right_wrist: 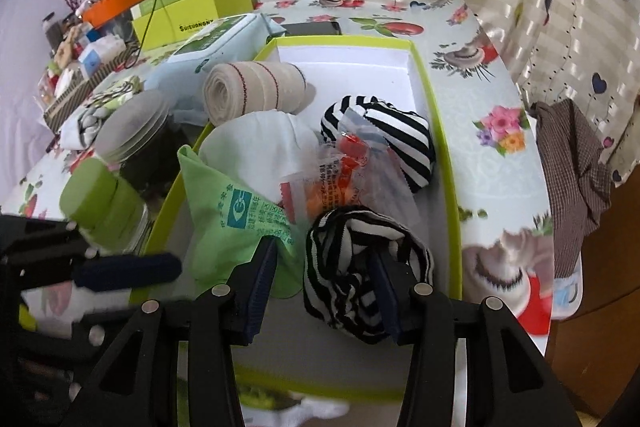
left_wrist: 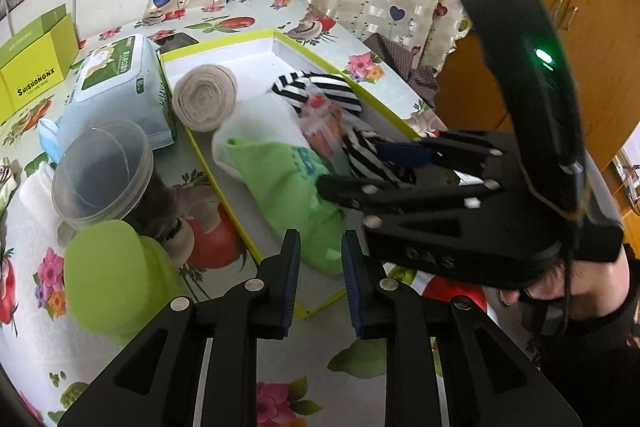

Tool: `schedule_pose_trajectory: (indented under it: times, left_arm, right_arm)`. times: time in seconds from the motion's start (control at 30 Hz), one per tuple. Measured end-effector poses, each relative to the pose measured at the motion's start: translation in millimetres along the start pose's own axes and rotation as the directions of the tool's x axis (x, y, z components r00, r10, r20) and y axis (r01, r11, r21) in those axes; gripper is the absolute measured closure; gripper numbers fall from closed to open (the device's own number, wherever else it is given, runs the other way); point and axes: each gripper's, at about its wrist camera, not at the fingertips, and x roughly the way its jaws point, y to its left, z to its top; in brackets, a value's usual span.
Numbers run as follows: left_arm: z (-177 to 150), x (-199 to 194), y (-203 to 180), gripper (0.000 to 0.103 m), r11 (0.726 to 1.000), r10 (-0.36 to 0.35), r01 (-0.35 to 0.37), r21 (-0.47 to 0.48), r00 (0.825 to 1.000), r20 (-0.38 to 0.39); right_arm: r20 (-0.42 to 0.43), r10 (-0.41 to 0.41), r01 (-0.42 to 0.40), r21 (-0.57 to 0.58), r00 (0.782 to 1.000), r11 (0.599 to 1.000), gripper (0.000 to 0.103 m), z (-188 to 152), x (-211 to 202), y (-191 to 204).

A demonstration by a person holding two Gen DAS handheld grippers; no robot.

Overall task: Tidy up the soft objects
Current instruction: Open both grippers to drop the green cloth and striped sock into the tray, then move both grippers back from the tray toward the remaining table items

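My right tool [right_wrist: 324, 287] clamps the striped black-and-white fabric bundle [right_wrist: 360, 279] inside the lime-rimmed white box [right_wrist: 448, 163]; my left tool [left_wrist: 320, 279] (jaws apart) holds nothing.

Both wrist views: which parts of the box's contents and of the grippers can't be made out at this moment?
- Right wrist view: whether the right gripper presses the near striped cloth; the bundle hides the right pad.
- Left wrist view: that cloth's near end, behind the right gripper.
- Right wrist view: the left gripper, blurred and cut by the left edge.
- Both views: the print on the clear packet, too small.
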Motion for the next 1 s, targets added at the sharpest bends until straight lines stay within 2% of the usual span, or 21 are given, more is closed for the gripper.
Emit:
schedule_pose_trajectory:
  times: [0.37, 0.57, 0.67, 0.83, 1.0]
  left_arm:
    - [-4, -4, 2, 0.081, 1.0, -0.011, 0.011, -0.012, 0.999, 0.032]
    - [-3, -4, 3, 0.081, 1.0, -0.006, 0.007, -0.021, 0.999, 0.034]
    - [-2, -4, 5, 0.081, 0.999, -0.01, 0.011, -0.032, 1.0, 0.03]
    - [-1, -6, 1, 0.081, 0.999, -0.022, 0.022, -0.03, 1.0, 0.012]
    - [-3, -24, -5, 0.081, 0.999, -0.044, 0.045, -0.021, 0.998, 0.051]
  right_arm:
    - [-0.022, 0.015, -0.016, -0.042, 1.0, 0.999, 0.057, 35, 24, -12]
    - [-0.025, 0.025, -0.026, -0.028, 0.999, 0.999, 0.057, 55, 36, -17]
    - [-0.018, 0.023, -0.024, -0.033, 1.0, 0.999, 0.057, 52, 29, -16]
    - [0.071, 0.044, -0.045, 0.009, 0.996, 0.999, 0.053, 33, -8, -17]
    - [0.125, 0.049, -0.055, 0.046, 0.991, 0.997, 0.051, 12, -40, -15]
